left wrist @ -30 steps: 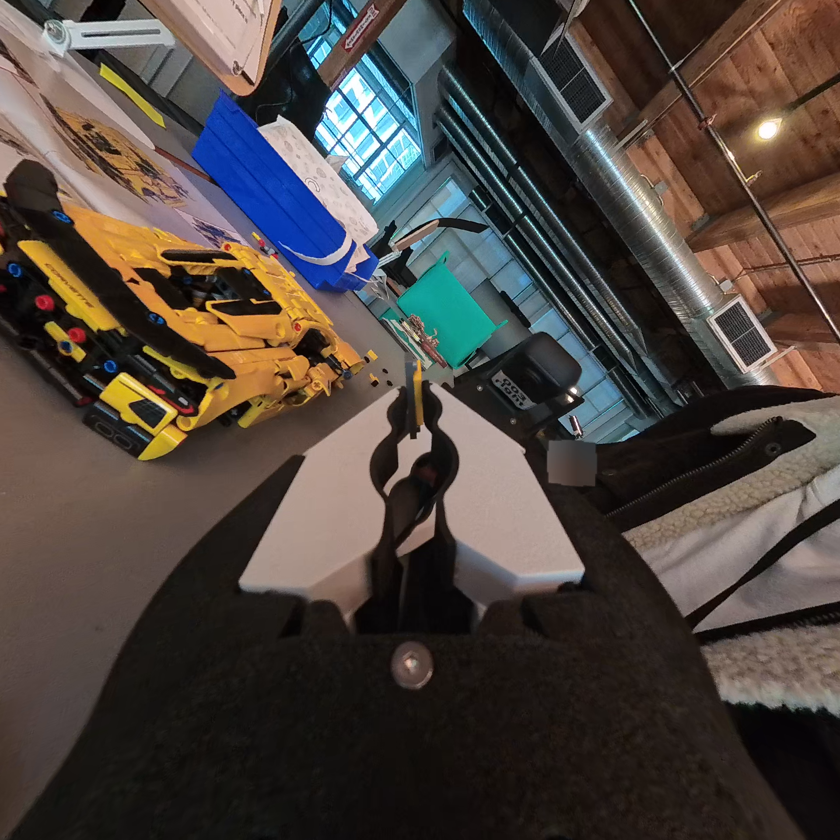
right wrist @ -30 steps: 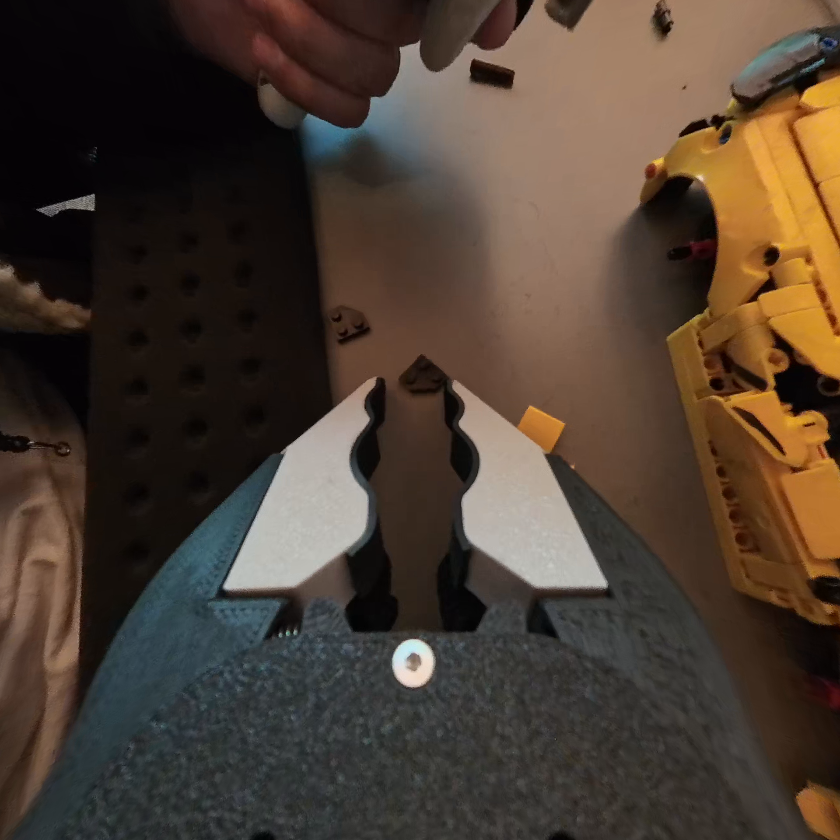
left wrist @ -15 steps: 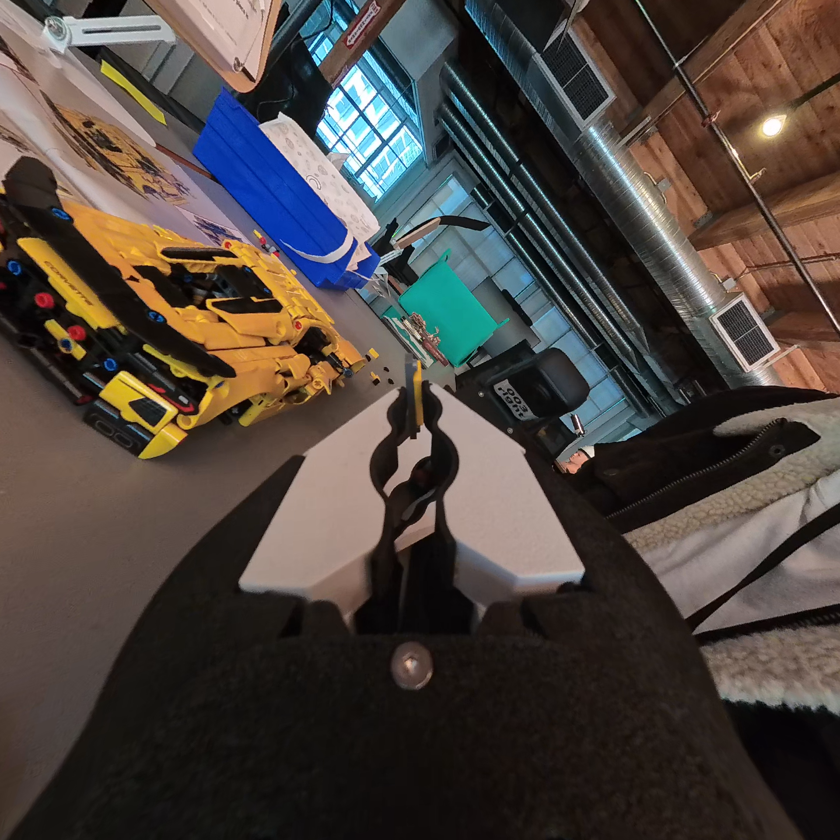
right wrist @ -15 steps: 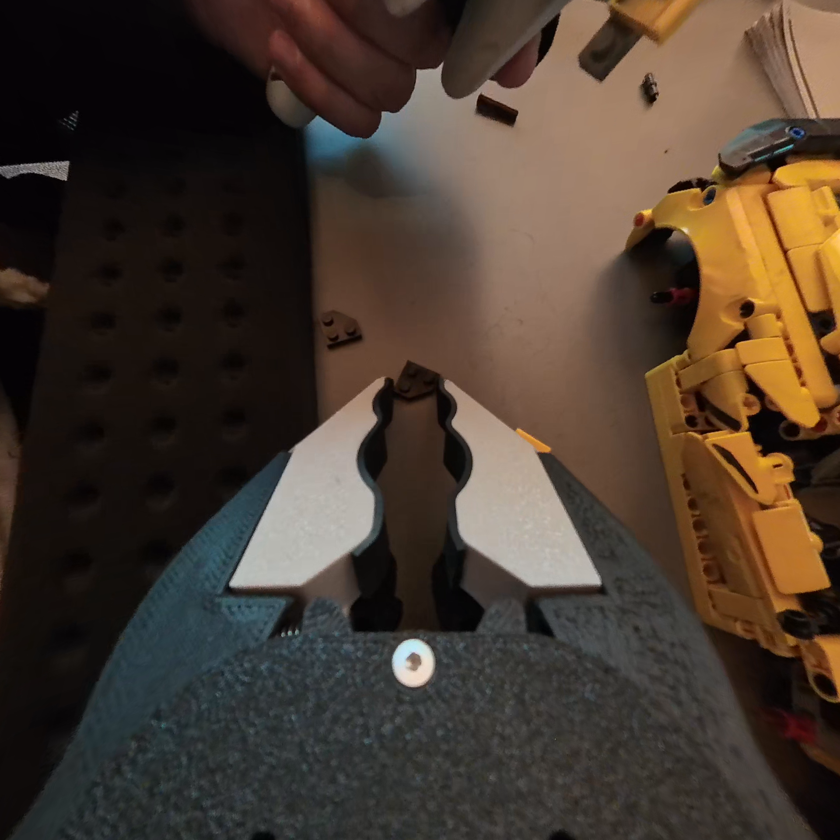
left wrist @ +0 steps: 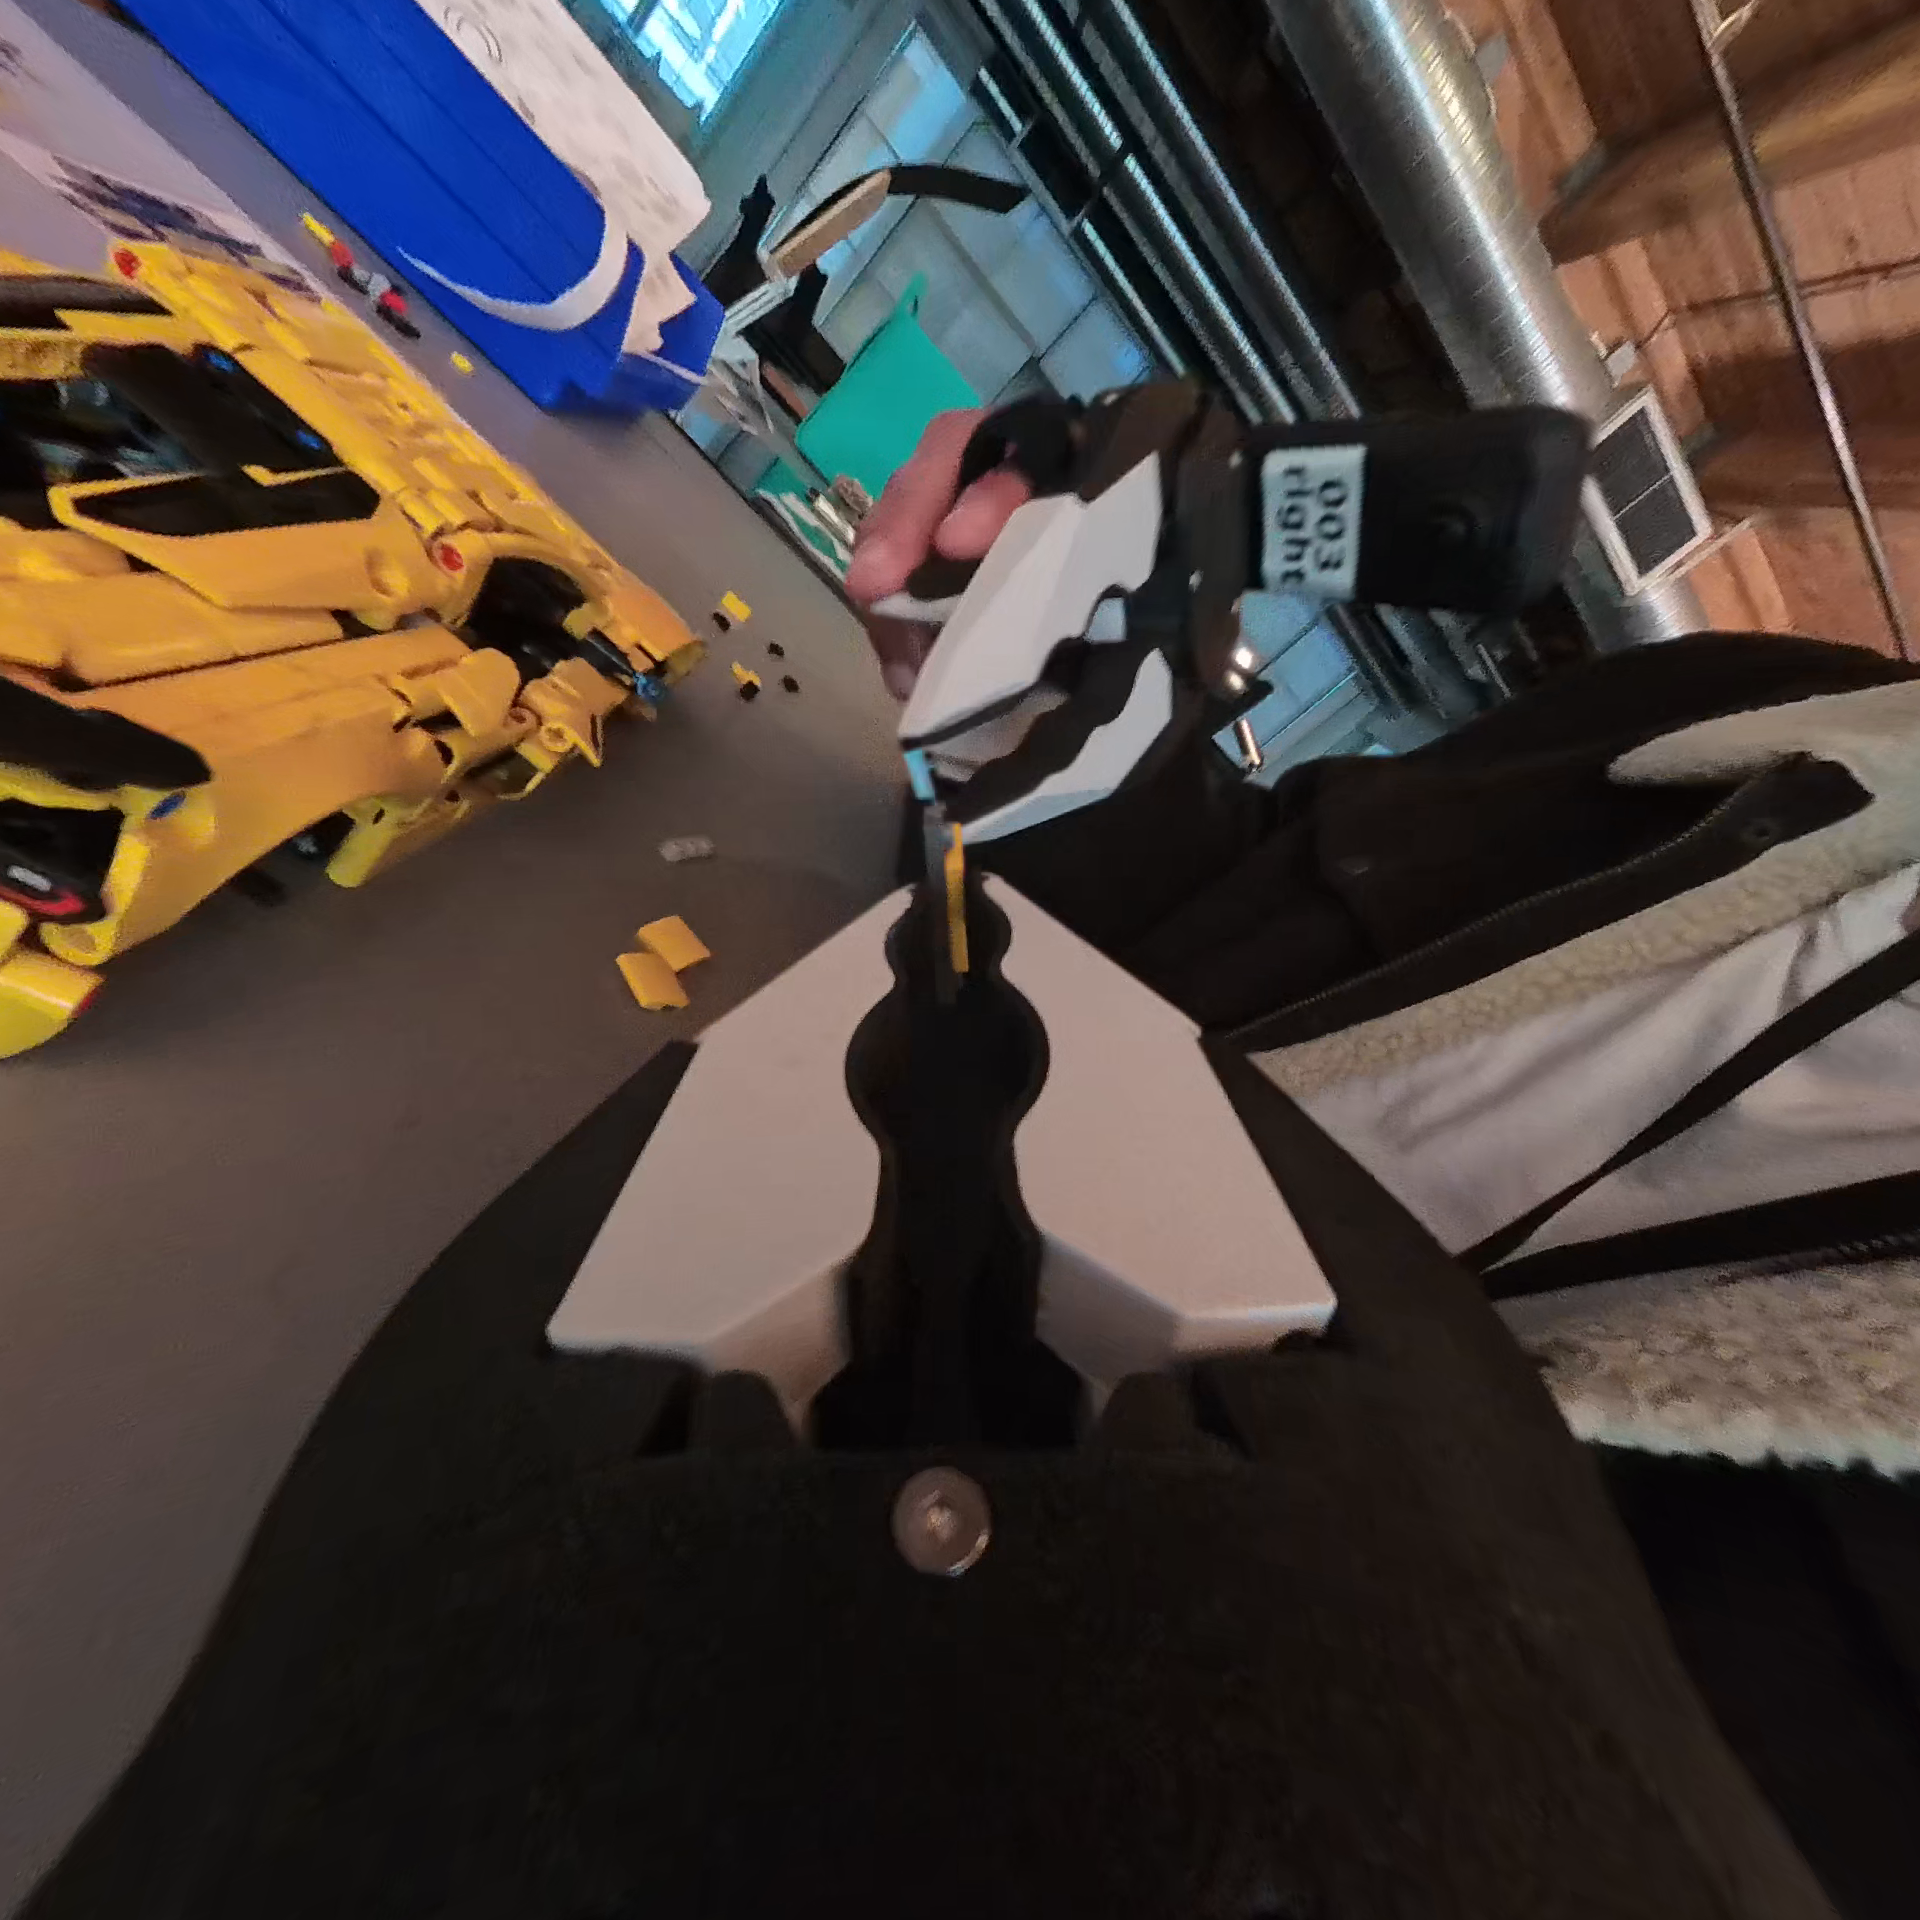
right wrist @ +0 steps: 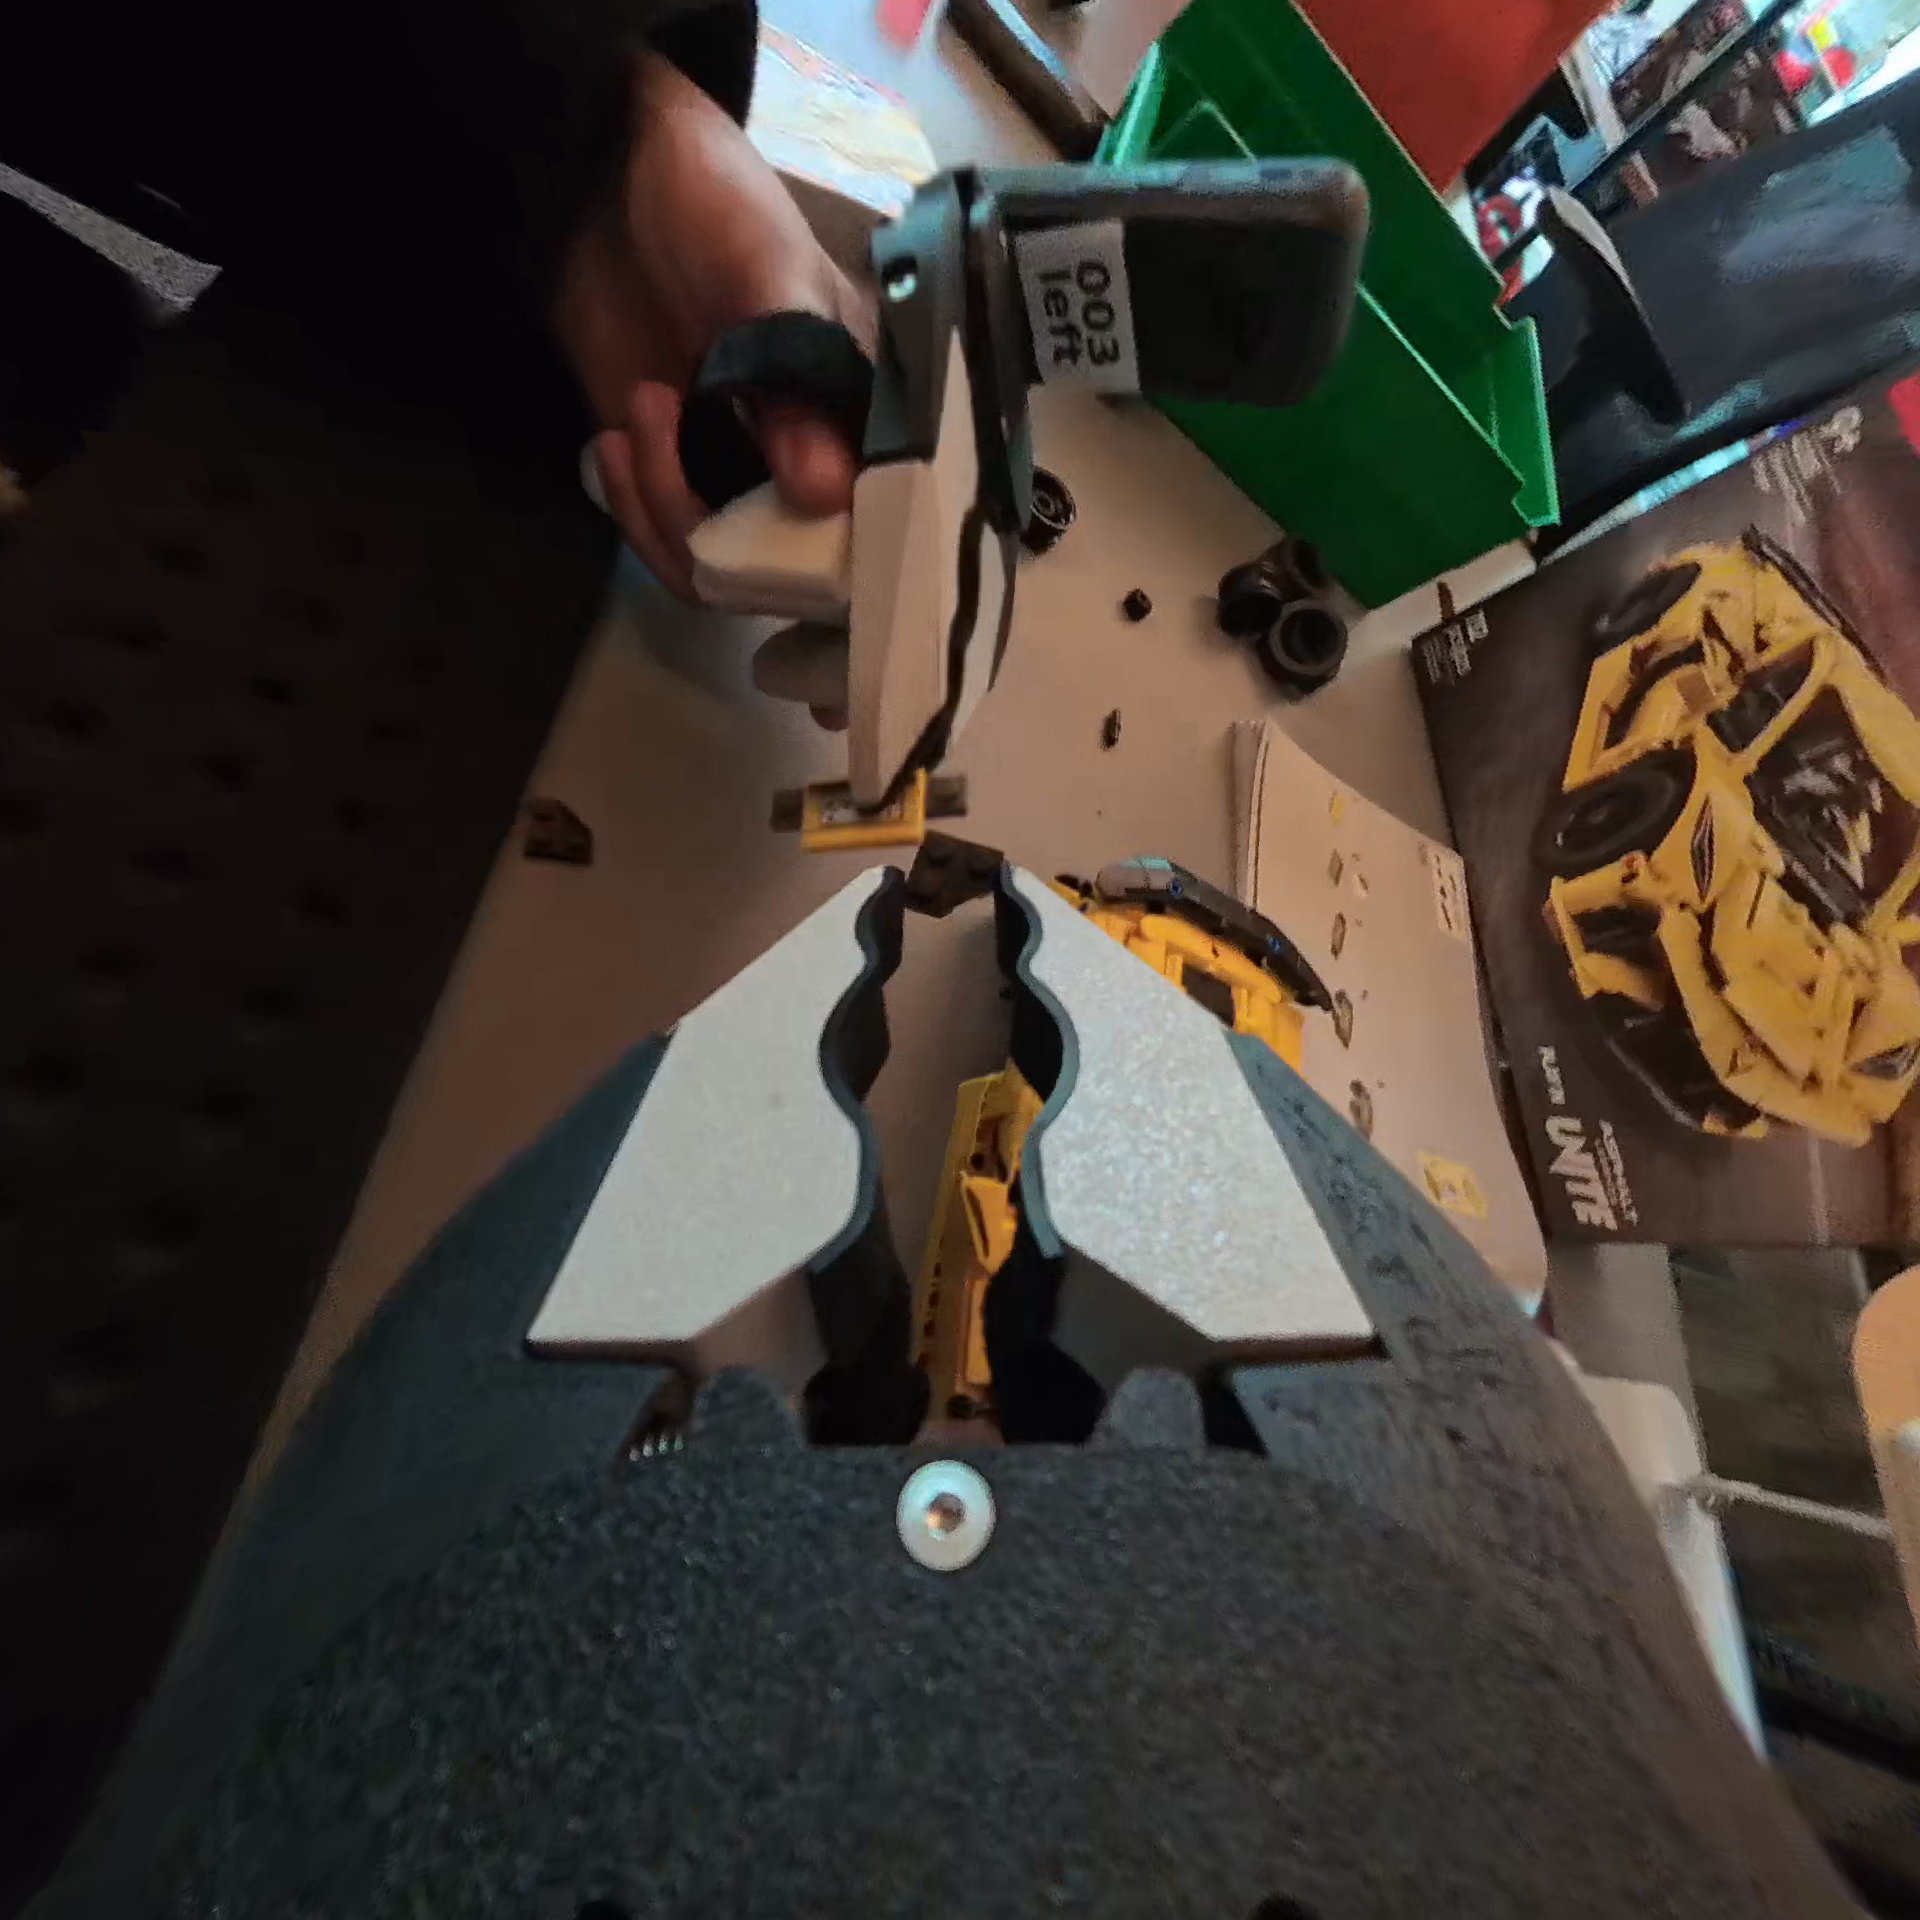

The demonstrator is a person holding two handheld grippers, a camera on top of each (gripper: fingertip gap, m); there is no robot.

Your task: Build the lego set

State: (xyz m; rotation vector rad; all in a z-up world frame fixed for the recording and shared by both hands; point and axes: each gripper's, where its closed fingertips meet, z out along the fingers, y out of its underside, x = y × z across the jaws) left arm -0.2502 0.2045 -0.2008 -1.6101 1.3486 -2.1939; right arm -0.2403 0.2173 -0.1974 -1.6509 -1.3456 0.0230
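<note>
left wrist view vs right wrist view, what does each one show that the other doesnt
Only the left wrist view: blue bin, ceiling ducts, loose yellow curved pieces.
Only the right wrist view: green bin, set's box, black tyres.
Both: yellow car model, left tongs shut on a yellow piece, right tongs shut on a dark piece.

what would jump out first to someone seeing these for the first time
Most likely the big yellow lego car, part-built on the grey table at the left of the left wrist view, with loose pieces scattered near it. Next, the two grippers meeting tip to tip above the table: the left gripper clamps a flat yellow piece, and the right gripper pinches a small dark piece right beside it.
</note>
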